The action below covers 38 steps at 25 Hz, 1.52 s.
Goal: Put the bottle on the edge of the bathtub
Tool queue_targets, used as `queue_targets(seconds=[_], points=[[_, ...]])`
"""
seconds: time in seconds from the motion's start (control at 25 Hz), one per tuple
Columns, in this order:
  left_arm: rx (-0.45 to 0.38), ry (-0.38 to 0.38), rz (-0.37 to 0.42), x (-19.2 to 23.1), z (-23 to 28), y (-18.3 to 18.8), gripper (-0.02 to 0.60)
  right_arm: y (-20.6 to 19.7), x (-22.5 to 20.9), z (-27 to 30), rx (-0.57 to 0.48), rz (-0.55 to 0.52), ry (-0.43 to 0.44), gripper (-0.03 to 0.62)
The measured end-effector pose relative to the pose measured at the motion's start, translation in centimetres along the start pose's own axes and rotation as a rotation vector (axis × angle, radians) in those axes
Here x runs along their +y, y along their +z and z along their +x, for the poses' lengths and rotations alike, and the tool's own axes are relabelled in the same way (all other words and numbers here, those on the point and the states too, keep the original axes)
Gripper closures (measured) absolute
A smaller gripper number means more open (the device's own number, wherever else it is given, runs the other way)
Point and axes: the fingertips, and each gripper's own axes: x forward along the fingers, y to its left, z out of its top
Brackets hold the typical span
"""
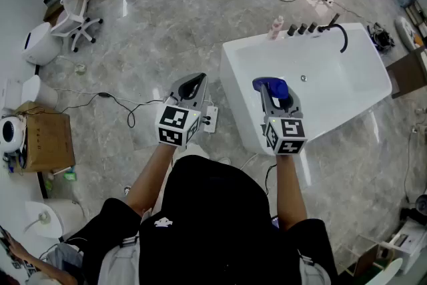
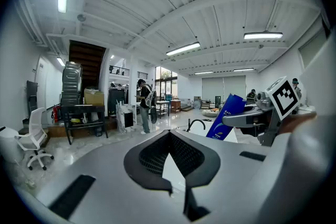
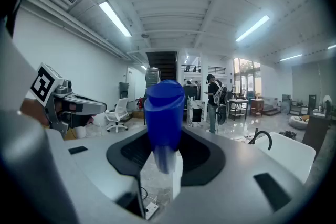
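Observation:
A blue bottle [image 1: 270, 86] stands upright between the jaws of my right gripper [image 1: 274, 95], which is shut on it, just over the near rim of the white bathtub [image 1: 230, 60]. In the right gripper view the bottle [image 3: 164, 107] fills the middle of my right gripper [image 3: 166, 138], its cap uppermost. My left gripper [image 1: 194, 82] hangs over the floor left of the tub, jaws shut with nothing in them. The left gripper view looks along those jaws [image 2: 169, 136] and shows the blue bottle [image 2: 227, 115] at the right.
A pink bottle [image 1: 275, 28] and a black faucet [image 1: 337, 27] stand on the tub's far rim. Below the left gripper, a power strip [image 1: 212, 118] with cables lies on the floor. A white office chair [image 1: 73, 7] and a cardboard box [image 1: 48, 140] stand at the left.

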Motion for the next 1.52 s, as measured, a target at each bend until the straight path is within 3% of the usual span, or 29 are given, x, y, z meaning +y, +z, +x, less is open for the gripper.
queue_targets(seconds=[0.76,1.08,1.52], points=[[0.025,0.016,0.01,1.2,-0.1,-0.5,0.569,-1.1,-0.2,1.1,0.016,0.041,0.003,0.434],[0.033,0.012,-0.003,4.6,3.3,-0.4,0.569,-0.6,-0.6,5.5,0.036,0.044,0.004,0.434],[0.022,-0.025,-0.008,11.1,10.4,2.8,0.569,2.6,-2.7,14.1,0.043,0.051,-0.04,0.434]])
